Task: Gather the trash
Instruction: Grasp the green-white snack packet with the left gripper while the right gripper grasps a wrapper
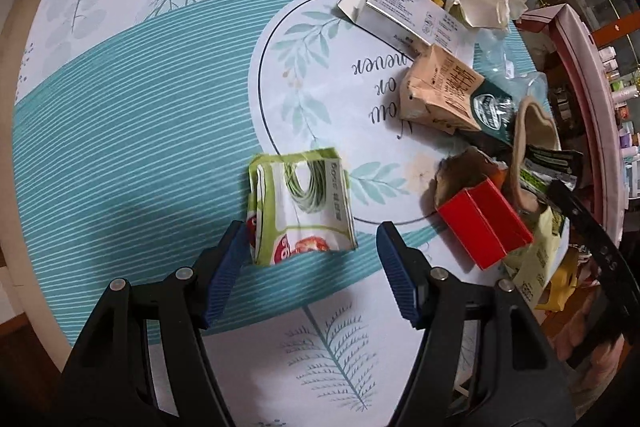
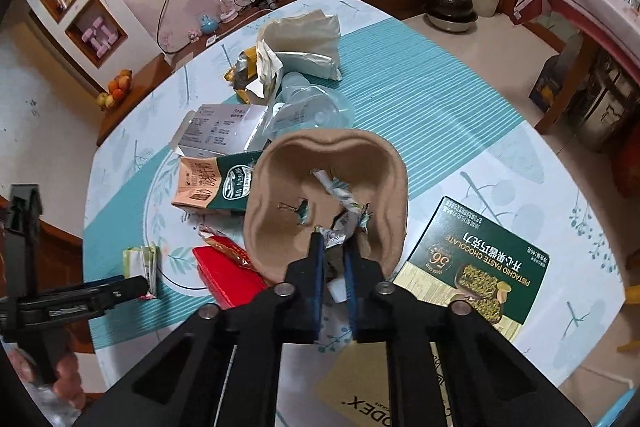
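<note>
Between right claw point(image 2: 333, 241) pads: crumpled silver-green wrapper point(image 2: 340, 201), gripped; left claw point(image 1: 312, 239) open.

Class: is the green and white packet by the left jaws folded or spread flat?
Folded. The green and white packet shows doubled layers along its left edge and lies on the tablecloth.

The flat green box point(image 2: 480, 267) carried "PISTACHIO PASTE CHOCOLATE" and the numeral "56". The tablecloth point(image 1: 160, 107) medallion read "never" and "or", upside down. A tan card point(image 2: 360, 395) showed the partial lettering "DEX".
</note>
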`<state>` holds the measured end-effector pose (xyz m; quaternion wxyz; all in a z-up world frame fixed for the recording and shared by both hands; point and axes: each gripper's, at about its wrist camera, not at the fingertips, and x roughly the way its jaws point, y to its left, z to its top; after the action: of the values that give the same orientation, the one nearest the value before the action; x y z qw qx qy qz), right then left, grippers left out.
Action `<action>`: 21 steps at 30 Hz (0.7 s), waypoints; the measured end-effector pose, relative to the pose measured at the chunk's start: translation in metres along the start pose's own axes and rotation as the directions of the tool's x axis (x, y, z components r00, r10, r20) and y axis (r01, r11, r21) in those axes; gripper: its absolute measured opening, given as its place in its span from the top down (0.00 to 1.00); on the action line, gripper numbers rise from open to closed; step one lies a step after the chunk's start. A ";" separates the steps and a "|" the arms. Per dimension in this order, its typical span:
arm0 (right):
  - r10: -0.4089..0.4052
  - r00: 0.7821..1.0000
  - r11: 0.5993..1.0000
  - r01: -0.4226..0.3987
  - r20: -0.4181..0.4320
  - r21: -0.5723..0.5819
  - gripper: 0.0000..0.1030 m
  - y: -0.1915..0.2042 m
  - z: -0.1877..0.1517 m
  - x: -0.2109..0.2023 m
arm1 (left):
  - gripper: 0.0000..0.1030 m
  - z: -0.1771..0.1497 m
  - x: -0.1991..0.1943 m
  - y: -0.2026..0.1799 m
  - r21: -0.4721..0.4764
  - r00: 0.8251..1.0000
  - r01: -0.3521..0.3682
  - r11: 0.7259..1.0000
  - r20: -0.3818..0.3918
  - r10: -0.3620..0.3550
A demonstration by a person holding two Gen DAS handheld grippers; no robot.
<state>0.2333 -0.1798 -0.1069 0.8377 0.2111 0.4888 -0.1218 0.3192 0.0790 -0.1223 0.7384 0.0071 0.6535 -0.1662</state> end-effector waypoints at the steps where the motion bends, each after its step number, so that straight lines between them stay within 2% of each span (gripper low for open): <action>1: 0.013 1.000 1.000 -0.013 0.004 0.011 0.95 -0.001 0.000 -0.001 | 0.40 0.001 0.001 -0.001 0.000 1.000 -0.008 1.000 0.003 0.008; 2: 0.020 1.000 1.000 -0.020 0.007 0.019 0.95 -0.003 0.000 -0.003 | 0.44 0.002 0.002 -0.001 -0.001 1.000 -0.013 1.000 0.005 0.013; 3: 0.027 1.000 0.999 -0.027 0.011 0.028 0.96 -0.004 -0.001 -0.005 | 0.53 0.002 0.003 -0.002 0.000 1.000 -0.017 1.000 0.007 0.017; 5: 0.040 0.999 0.998 -0.041 0.019 0.040 0.96 -0.005 -0.002 -0.008 | 0.56 0.003 0.003 -0.003 0.000 1.000 -0.014 1.000 0.015 0.014; 8: 0.052 0.998 0.998 -0.054 0.034 0.045 0.96 -0.004 -0.003 -0.014 | 0.73 0.003 -0.005 -0.008 0.019 0.998 -0.026 0.999 0.058 0.025; 10: 0.061 0.997 0.997 -0.064 0.045 0.049 0.96 -0.004 -0.004 -0.019 | 0.88 0.003 -0.010 -0.012 0.043 0.996 -0.041 0.998 0.079 0.037; 11: 0.066 0.997 0.996 -0.068 0.049 0.050 0.96 -0.004 -0.005 -0.022 | 0.89 0.003 -0.012 -0.014 0.049 0.996 -0.043 0.998 0.082 0.039; 12: 0.071 0.996 0.996 -0.074 0.053 0.052 0.96 -0.004 -0.005 -0.024 | 0.96 0.002 -0.014 -0.015 0.053 0.996 -0.042 0.998 0.086 0.037; 21: 0.130 0.988 0.990 -0.134 0.087 0.042 0.96 0.002 -0.014 -0.057 | 0.96 -0.021 -0.047 -0.031 0.088 0.993 0.007 0.996 0.117 -0.018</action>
<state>0.1954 -0.1711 -0.0624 0.8585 0.2576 0.4348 -0.0867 0.2866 0.0652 -0.0739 0.7736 0.0255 0.6010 -0.1995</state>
